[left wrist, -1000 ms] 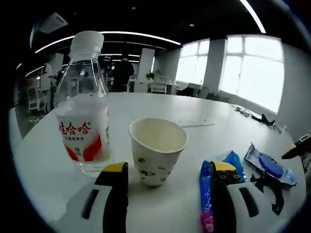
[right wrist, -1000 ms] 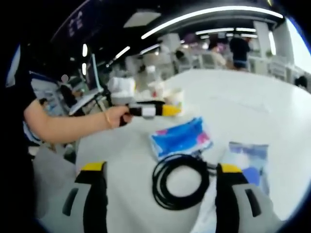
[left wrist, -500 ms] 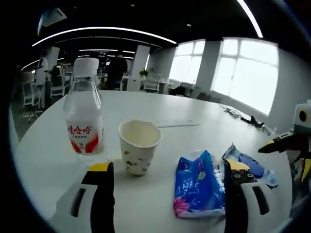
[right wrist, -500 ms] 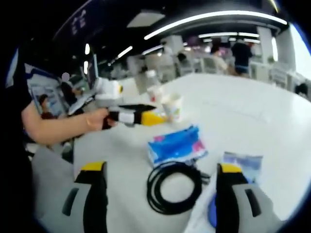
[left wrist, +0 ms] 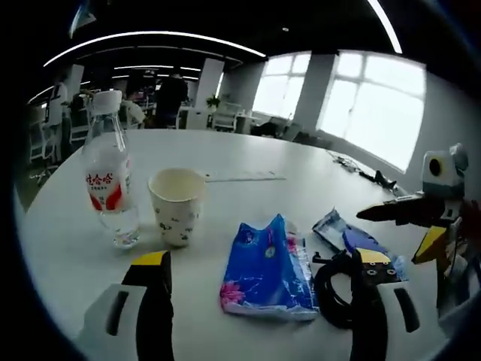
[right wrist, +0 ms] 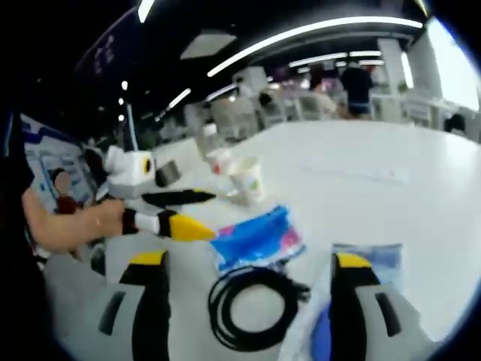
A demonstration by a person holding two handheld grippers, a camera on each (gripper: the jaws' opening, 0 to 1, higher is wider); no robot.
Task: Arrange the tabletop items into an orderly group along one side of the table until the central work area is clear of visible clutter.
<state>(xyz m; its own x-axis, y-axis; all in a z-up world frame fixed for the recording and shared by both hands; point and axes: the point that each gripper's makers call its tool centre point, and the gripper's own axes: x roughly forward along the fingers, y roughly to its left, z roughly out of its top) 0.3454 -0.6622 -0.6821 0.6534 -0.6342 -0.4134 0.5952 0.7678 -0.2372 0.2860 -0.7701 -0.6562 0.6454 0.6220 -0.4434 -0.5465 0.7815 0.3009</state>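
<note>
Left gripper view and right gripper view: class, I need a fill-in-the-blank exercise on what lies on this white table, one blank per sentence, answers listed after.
1. The water bottle wears a ____ cap.
2. Right beside the bottle stands a paper ____.
3. The black cable lies wound in a ____.
4. The tissue pack next to the cable is mostly ____.

Missing words: white; cup; coil; blue

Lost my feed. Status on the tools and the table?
Left tool open, empty. Right tool open, empty, above coiled black cable. Blue tissue pack, paper cup, clear water bottle not yet grouped.
</note>
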